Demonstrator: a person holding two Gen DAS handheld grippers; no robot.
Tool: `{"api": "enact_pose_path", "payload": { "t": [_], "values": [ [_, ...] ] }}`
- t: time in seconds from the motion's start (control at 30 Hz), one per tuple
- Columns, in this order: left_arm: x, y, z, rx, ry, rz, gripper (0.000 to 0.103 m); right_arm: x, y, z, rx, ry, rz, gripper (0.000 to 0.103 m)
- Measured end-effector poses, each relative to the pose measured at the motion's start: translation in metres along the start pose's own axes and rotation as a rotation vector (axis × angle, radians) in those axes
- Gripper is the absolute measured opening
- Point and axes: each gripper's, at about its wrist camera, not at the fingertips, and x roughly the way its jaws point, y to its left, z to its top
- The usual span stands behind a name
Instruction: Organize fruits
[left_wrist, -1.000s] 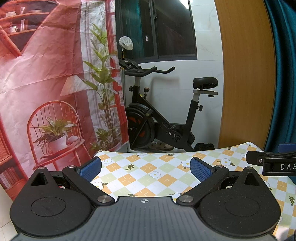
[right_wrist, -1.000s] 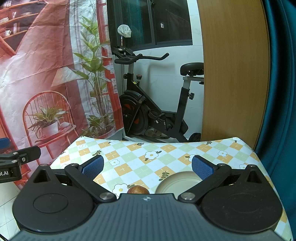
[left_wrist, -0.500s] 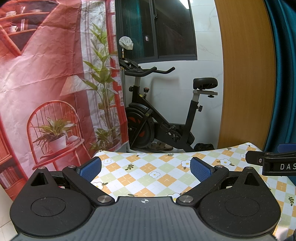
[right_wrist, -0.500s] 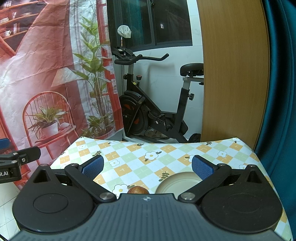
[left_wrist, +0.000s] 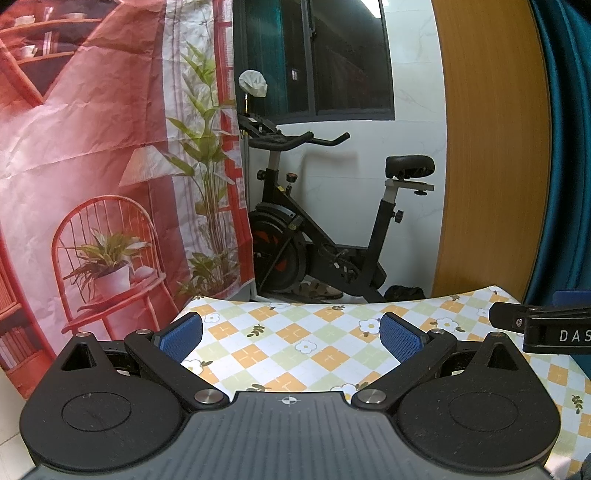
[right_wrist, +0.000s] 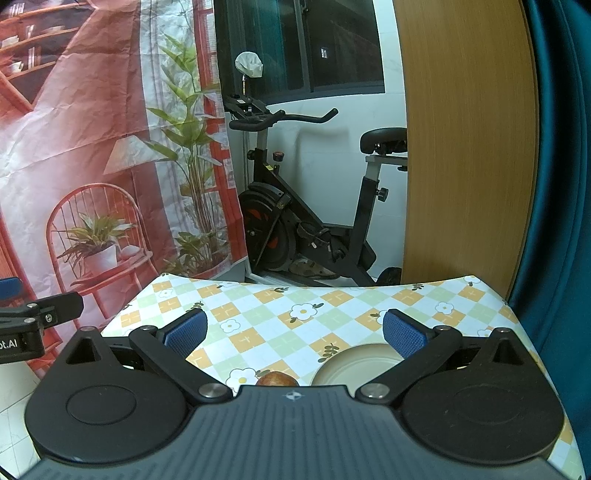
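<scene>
At the far left hangs a printed backdrop (left_wrist: 92, 166) showing a red chair, a potted plant and tall green leaves. Next to it, behind the counter (left_wrist: 288, 332), an exercise bike (left_wrist: 317, 236) stands on the floor against a white wall below a dark window; right of that come a wooden panel (left_wrist: 491, 147) and a teal curtain (left_wrist: 569, 147).

The counter is covered with a checked cloth of orange, green and white squares with small flowers. The left tongs (left_wrist: 291, 336) are held above its left part, released, their blue-padded tips wide apart with only bare cloth between them. At the right edge of the left wrist view, the black tip of the other tool shows.

The right tongs (right_wrist: 293, 332) are likewise spread wide and grasp nothing. Just past their body, a little left of centre in the right wrist view, lies a fruit (right_wrist: 276, 379): only its top shows, rounded, brownish-red with a yellowish mottled patch, the rest hidden by the tool; what kind it is cannot be told. It sits on the cloth just beside a round cream plate (right_wrist: 354, 365), to the plate's left and not on it. The plate lies under the right-hand fingertip and shows nothing on the part visible.
</scene>
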Motion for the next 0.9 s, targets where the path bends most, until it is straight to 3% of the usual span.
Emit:
{"api": "enact_pose_path", "payload": {
  "t": [0.27, 0.43, 0.67, 0.9],
  "values": [
    [0.011, -0.001, -0.006, 0.010, -0.020, 0.043, 0.103, 0.006, -0.002, -0.005, -0.005, -0.005, 0.025, 0.103],
    [0.025, 0.003, -0.016, -0.018, 0.003, 0.026, 0.103, 0.013, -0.006, -0.020, -0.009, -0.071, 0.027, 0.103],
    [0.040, 0.004, -0.030, 0.020, -0.011, 0.036, 0.102, 0.030, -0.010, -0.054, -0.011, -0.168, 0.011, 0.103],
    [0.056, 0.000, -0.046, 0.067, 0.016, 0.025, 0.102, 0.052, -0.018, -0.086, 0.015, -0.137, 0.027, 0.103]
  ]
}}
